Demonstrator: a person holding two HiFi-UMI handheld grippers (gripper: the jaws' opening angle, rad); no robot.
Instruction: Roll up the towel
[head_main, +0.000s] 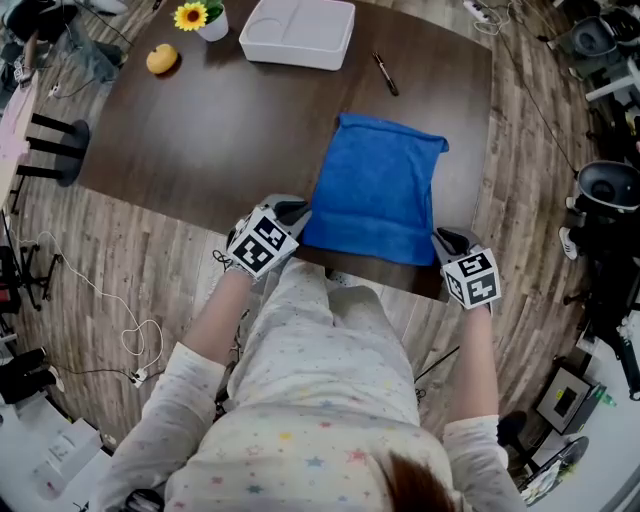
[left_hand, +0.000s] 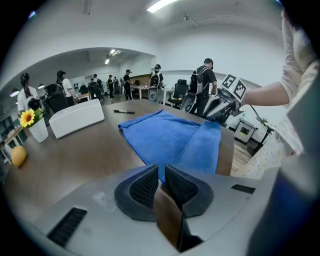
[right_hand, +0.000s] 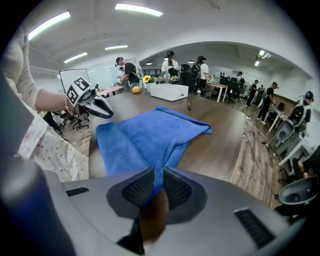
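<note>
1. Towel is lying at the table's near edge, its near strip folded over.
2. Left gripper and right gripper are angling down at its near corners, jaws almost together, nothing clearly pinched.
3. Bare wood is stretching beyond towards the white tray.

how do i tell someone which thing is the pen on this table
On the dark brown table, find the white tray at the far edge. The pen lies on bare wood just right of it, beyond the blue towel. It is the only thin, dark stick; its neighbours are broad and white or blue.
</note>
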